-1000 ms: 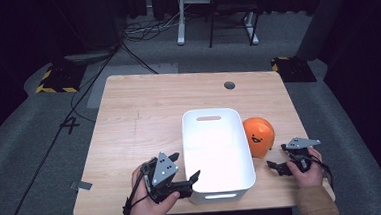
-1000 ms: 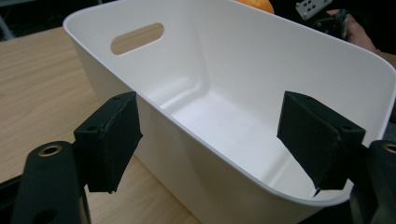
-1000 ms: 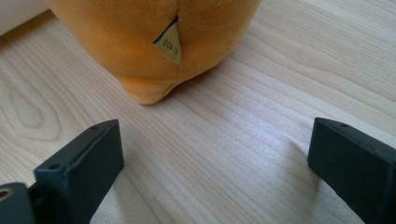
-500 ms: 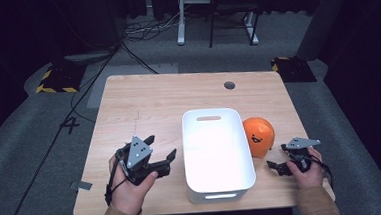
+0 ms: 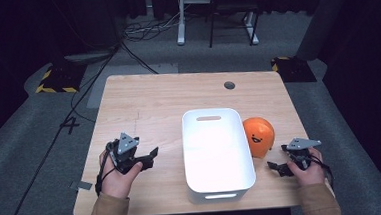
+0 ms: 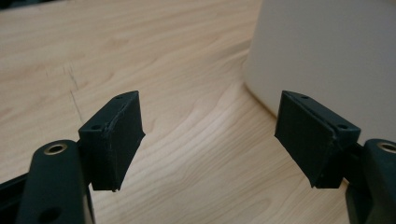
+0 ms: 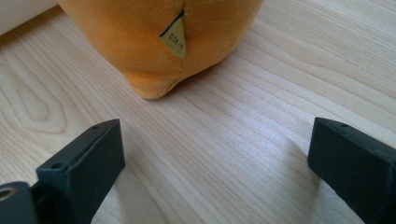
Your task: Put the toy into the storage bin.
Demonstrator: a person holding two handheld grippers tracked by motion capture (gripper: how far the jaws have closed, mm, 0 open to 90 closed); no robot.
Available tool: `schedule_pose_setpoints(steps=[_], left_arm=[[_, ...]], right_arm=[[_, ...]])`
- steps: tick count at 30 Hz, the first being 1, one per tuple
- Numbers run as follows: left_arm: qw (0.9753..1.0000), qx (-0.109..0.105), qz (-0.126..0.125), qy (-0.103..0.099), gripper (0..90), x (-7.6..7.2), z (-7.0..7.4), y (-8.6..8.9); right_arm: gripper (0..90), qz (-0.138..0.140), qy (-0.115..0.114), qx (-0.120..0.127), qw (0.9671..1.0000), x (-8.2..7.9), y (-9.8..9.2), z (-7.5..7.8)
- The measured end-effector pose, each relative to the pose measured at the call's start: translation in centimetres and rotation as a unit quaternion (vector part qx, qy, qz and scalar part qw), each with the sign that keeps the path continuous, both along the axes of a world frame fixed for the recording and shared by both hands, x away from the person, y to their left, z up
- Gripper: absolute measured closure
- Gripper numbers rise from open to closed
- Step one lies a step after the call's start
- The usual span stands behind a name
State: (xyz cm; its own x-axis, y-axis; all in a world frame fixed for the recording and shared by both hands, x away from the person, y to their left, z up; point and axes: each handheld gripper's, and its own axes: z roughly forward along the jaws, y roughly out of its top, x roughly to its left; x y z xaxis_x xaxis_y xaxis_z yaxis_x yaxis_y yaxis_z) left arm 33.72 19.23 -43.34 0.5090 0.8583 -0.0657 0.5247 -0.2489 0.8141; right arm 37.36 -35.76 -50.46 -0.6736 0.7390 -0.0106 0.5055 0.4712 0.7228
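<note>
A white rectangular bin (image 5: 217, 153) stands on the wooden table (image 5: 163, 104) near its front edge. An orange plush ball with a face (image 5: 258, 136) rests against the bin's right side. My left gripper (image 5: 151, 157) lies low on the table left of the bin, open and empty, jaws pointing toward the bin wall (image 6: 327, 60). My right gripper (image 5: 277, 167) sits at the front right, open and empty, just short of the plush ball (image 7: 163, 42), whose small tag faces it.
A round cable hole (image 5: 229, 85) marks the table's far side. Beyond the table are desk legs, floor cables (image 5: 139, 33) and yellow-black striped pads (image 5: 56, 80). A small tag (image 5: 83, 185) sticks out at the table's front left edge.
My left gripper has drawn away from the bin's front left corner, moving left and slightly farther up the table. The right gripper and the plush ball stayed put.
</note>
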Motion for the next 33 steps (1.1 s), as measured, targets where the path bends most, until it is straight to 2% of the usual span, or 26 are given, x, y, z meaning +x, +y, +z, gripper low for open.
schedule_pose_setpoints(steps=[6,8,12,19,22,24,26,33], left_arm=[[0.9993,0.010,0.021,0.030,21.7,1.0,-2.0,1.0],[0.9982,0.030,0.028,0.044,21.6,1.4,-2.9,1.6],[0.9971,0.045,0.026,0.055,22.0,1.8,-3.6,2.0],[0.9950,0.055,0.039,0.074,21.7,2.6,-5.3,2.7],[0.9927,0.073,0.045,0.084,21.5,2.8,-5.9,3.0],[0.9922,0.072,0.048,0.090,21.4,3.0,-6.5,3.1],[0.9941,0.062,0.046,0.076,17.9,3.2,-6.9,3.3],[0.9940,0.063,0.039,0.081,14.7,3.4,-6.9,3.2]], right_arm=[[4.2,-0.002,0.000,0.001,1.0000,-0.1,0.0,0.0],[4.3,-0.003,0.002,0.002,1.0000,-0.1,0.0,0.0],[4.4,-0.006,0.003,0.002,1.0000,-0.2,0.0,0.0],[4.3,-0.013,0.002,0.002,0.9999,-0.2,-0.1,0.0],[4.3,-0.017,0.001,0.002,0.9999,-0.2,-0.1,0.0],[4.0,-0.016,0.000,0.001,0.9999,-0.2,-0.1,0.0],[3.6,-0.016,0.004,0.000,0.9999,-0.3,0.0,0.0],[3.7,-0.016,0.003,0.002,0.9999,-0.3,0.0,0.0]])
